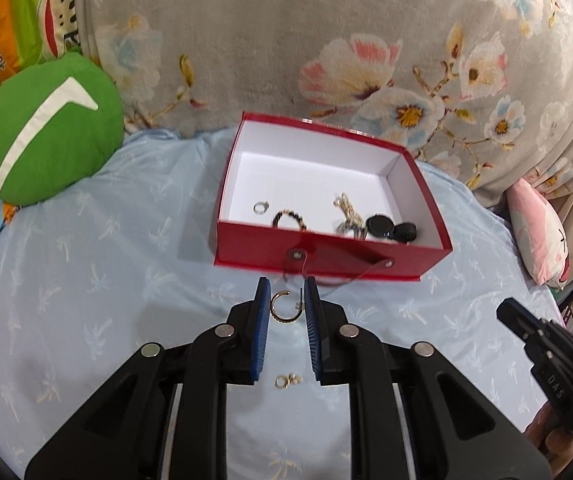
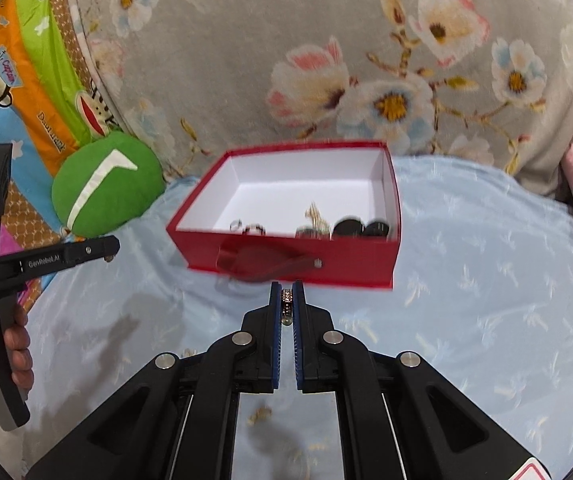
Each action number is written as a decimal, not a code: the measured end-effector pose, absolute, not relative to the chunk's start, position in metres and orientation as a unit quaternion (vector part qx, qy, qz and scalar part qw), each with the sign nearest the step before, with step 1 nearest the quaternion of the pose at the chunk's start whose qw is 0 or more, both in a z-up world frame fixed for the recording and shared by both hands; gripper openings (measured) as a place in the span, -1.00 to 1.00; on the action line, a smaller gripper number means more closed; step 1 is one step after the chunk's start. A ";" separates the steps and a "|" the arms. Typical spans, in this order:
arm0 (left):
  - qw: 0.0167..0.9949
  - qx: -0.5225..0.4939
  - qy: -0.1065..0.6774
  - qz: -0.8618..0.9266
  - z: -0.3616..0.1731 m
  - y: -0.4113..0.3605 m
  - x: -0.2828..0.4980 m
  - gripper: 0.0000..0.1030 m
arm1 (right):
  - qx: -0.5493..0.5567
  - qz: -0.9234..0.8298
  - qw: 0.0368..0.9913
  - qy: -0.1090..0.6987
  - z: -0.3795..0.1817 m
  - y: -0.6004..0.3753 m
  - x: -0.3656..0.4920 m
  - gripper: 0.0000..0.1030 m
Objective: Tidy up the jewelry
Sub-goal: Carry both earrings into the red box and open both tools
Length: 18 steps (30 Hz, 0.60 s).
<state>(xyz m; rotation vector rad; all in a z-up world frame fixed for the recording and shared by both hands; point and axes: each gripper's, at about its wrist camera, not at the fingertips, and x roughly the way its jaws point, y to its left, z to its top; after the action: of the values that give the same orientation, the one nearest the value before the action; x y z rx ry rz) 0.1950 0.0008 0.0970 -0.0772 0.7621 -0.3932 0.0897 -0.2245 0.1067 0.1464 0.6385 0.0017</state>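
My left gripper (image 1: 286,300) is shut on a gold hoop earring (image 1: 282,308) with dark stones, held above the bedsheet just in front of the red box (image 1: 326,256). My right gripper (image 2: 287,300) is shut on a rose-gold ring (image 2: 287,298) set with small stones, also close to the box's front wall (image 2: 346,264). The box is open, white inside, and holds a silver ring (image 1: 261,207), a dark beaded bracelet (image 1: 288,218), a gold chain (image 1: 348,210) and two black round pieces (image 1: 392,229). A small pair of gold earrings (image 1: 288,380) lies on the sheet below my left fingers.
A light blue palm-print sheet (image 1: 106,280) covers the bed. A green round cushion (image 1: 46,128) lies to the box's left, a grey floral blanket (image 1: 326,40) rises behind it, and a pink pillow (image 1: 538,232) sits at the right. A hand (image 2: 10,352) grips the left tool.
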 end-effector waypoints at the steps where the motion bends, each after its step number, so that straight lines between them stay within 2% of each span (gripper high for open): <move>1: 0.911 -0.036 0.365 -0.191 0.101 0.000 0.198 -0.68 | 0.068 0.001 0.950 0.305 0.114 -0.226 0.094 -0.92; 11: 0.927 -0.013 0.318 -0.198 0.137 -0.035 0.252 -0.68 | 0.047 0.001 0.969 0.245 0.166 -0.241 0.165 -0.92; 18: 0.932 -0.003 0.301 -0.200 0.148 -0.065 0.310 -0.68 | 0.041 0.007 0.970 0.240 0.180 -0.250 0.235 -0.92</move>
<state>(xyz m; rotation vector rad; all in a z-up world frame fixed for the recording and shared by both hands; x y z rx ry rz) 0.3104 -0.0648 0.1476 -0.0055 0.6161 -0.4087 0.2349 -0.2498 0.1803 0.0827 0.4846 0.0136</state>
